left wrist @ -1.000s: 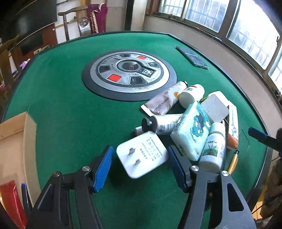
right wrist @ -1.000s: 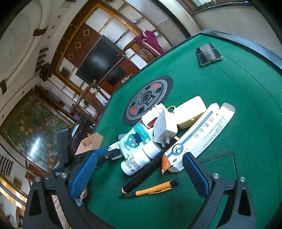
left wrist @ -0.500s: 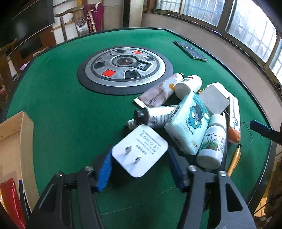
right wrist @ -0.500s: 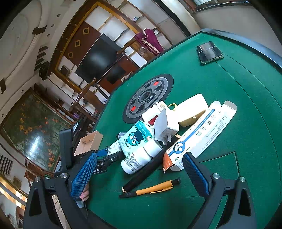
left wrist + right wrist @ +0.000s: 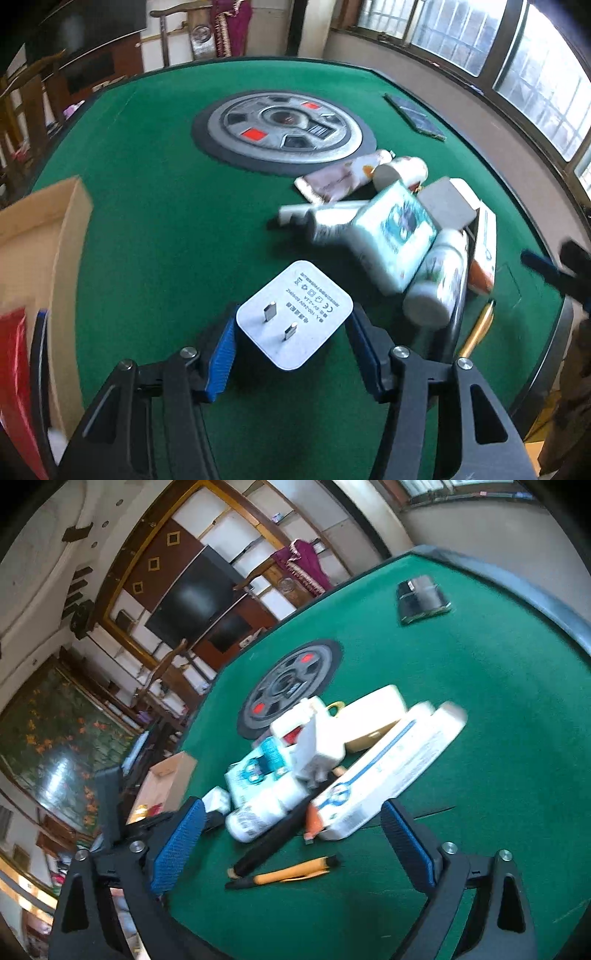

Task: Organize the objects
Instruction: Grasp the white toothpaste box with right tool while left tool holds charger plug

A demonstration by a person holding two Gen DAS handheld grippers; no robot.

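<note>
While the white plug adapter [image 5: 293,314] is clamped between the blue pads of the left gripper [image 5: 291,343], the right gripper [image 5: 291,843] is held spread and empty above the green table [image 5: 498,709].

The adapter is carried with its two metal prongs turned toward the camera, clear of the felt and just left of the heap of objects. In that heap a tissue pack [image 5: 395,236] printed with a blue figure is seen lying against a white bottle [image 5: 436,280], with tubes behind them and a long white box [image 5: 388,768] at the far side. An orange pen [image 5: 284,875] and a black pen [image 5: 273,843] are found on the felt between the right gripper's fingers. A cardboard box [image 5: 44,236] is set at the table's left edge, and a phone [image 5: 423,600] lies well apart.
</note>
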